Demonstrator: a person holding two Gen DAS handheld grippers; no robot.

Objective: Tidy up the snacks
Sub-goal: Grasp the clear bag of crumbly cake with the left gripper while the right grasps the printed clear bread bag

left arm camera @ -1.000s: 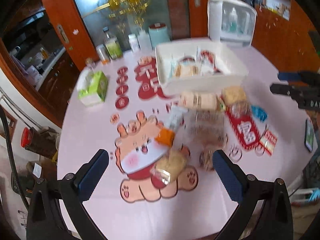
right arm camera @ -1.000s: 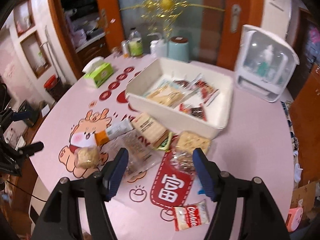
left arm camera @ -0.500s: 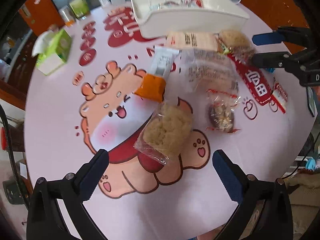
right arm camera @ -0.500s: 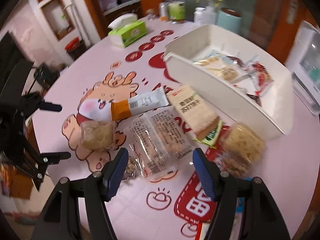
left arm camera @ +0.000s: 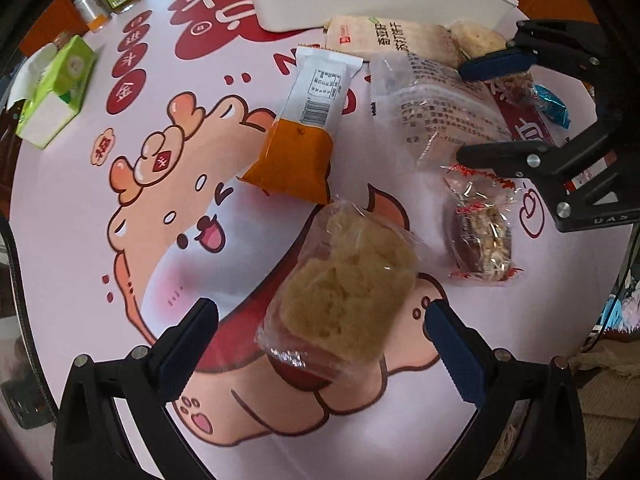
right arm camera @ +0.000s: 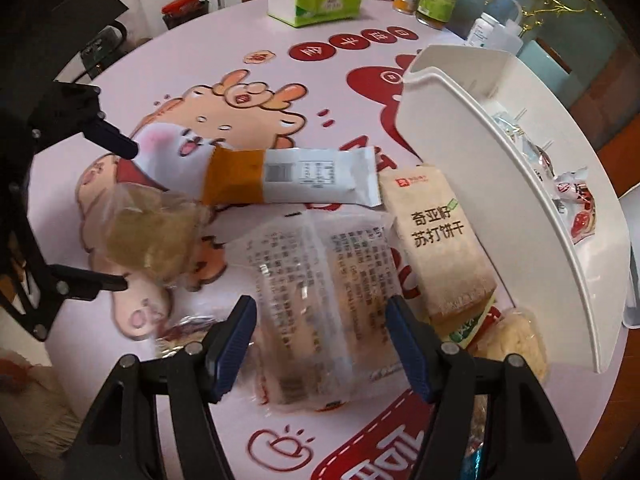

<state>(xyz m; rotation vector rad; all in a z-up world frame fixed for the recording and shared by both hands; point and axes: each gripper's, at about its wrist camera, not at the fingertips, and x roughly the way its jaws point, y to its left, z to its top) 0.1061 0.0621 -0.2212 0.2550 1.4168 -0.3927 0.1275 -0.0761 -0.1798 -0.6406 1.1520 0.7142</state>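
the snacks crowd together by the white bin (right arm camera: 492, 208): clear cracker pack (right arm camera: 320, 312), soda cracker pack (right arm camera: 436, 240) and orange-white bar (left arm camera: 304, 128) touch or overlap. the yellow cake (left arm camera: 344, 292) lies apart (bare tablecloth (left arm camera: 80, 240) on its left). the tissue box (left arm camera: 52, 92) stands far off.

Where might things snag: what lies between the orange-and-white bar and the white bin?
In the right wrist view, only the cracker pack lies between the bar and the bin.
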